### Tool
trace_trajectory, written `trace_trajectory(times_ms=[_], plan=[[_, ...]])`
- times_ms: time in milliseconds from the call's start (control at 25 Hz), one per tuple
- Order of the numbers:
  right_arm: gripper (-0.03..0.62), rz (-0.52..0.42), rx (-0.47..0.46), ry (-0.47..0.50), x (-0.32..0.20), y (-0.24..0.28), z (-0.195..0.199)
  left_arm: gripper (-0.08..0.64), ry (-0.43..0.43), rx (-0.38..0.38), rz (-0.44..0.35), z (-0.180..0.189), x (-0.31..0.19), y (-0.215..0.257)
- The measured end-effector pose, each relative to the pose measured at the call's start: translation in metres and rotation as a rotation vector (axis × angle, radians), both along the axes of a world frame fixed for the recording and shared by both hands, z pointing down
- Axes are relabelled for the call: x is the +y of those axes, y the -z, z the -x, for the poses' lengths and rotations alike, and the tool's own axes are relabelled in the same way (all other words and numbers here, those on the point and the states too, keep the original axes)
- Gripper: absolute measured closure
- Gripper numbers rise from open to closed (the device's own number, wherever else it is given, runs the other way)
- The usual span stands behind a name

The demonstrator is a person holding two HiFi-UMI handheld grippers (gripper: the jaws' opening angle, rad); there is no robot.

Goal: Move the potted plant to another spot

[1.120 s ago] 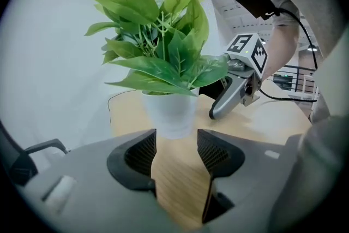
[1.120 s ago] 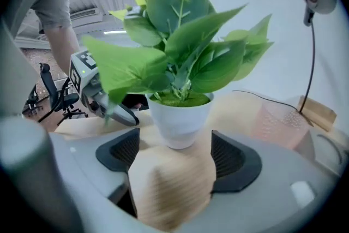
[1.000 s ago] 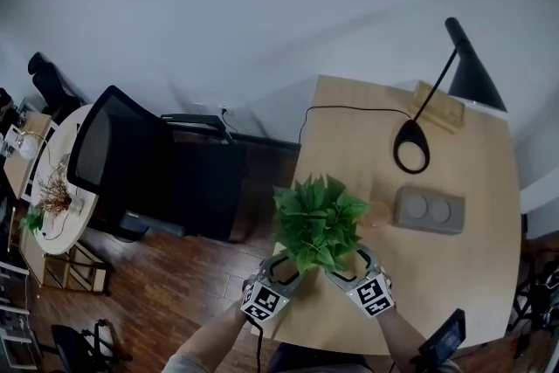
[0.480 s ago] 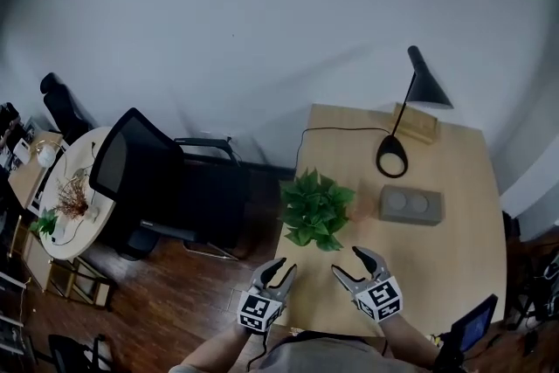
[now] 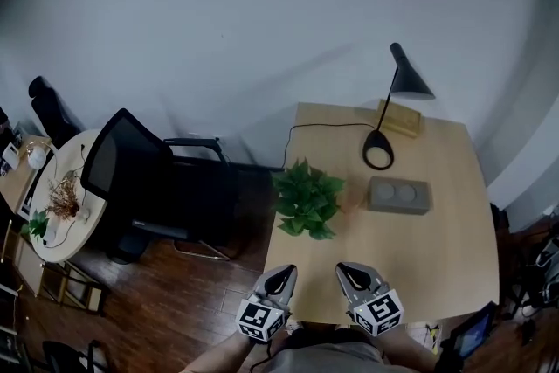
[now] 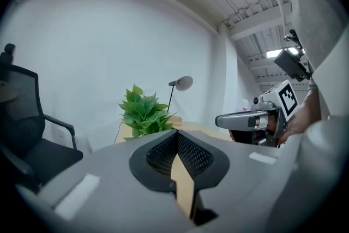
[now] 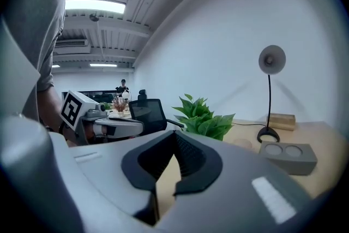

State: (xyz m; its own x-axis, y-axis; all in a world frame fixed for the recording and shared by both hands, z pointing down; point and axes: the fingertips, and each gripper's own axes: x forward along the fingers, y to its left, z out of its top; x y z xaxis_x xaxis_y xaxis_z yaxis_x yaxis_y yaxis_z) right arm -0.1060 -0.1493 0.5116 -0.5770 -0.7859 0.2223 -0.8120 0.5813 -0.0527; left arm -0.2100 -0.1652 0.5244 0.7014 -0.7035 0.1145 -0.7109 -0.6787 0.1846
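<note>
The potted plant (image 5: 306, 198), bushy with green leaves, stands by itself at the left edge of the wooden desk (image 5: 437, 266). Its pot is hidden under the leaves. Both grippers hover at the desk's near edge, well short of the plant. My left gripper (image 5: 282, 276) is shut with nothing in it, and my right gripper (image 5: 348, 274) is shut and empty too. The left gripper view has the plant (image 6: 143, 112) far beyond the closed jaws (image 6: 177, 138). In the right gripper view the plant (image 7: 203, 117) also stands far ahead of the closed jaws (image 7: 174, 140).
A black desk lamp (image 5: 384, 148), a grey block with two round recesses (image 5: 398, 195) and a small wooden block (image 5: 393, 120) stand behind the plant. A black office chair (image 5: 140, 179) is left of the desk, a round side table (image 5: 52, 205) beyond it.
Both grippers have let go of the plant's sides, drawn back toward the desk's near edge and closed their jaws. The plant stays on the desk.
</note>
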Motion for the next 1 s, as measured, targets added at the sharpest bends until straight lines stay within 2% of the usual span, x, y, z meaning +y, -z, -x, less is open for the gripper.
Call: trace_trajectory(times_ms=[280, 640, 800, 1000], plan=[[0.586, -0.010, -0.031, 0.092, 0.047, 0.004, -0.003, 0.558, 0.043, 0.011, 0.000, -0.026, 0.052, 0.006], [0.586, 0.016, -0.071, 0.160, 0.134, 0.001, -0.052, 0.558, 0.156, 0.038, 0.035, -0.068, 0.144, 0.009], [0.586, 0.010, -0.074, 0.160, 0.154, 0.007, -0.060, 0.558, 0.128, 0.026, 0.034, -0.083, 0.168, 0.012], [0.586, -0.025, -0.076, 0.098, 0.165, 0.026, -0.071, 0.558, 0.042, 0.030, 0.021, -0.101, 0.185, 0.028]])
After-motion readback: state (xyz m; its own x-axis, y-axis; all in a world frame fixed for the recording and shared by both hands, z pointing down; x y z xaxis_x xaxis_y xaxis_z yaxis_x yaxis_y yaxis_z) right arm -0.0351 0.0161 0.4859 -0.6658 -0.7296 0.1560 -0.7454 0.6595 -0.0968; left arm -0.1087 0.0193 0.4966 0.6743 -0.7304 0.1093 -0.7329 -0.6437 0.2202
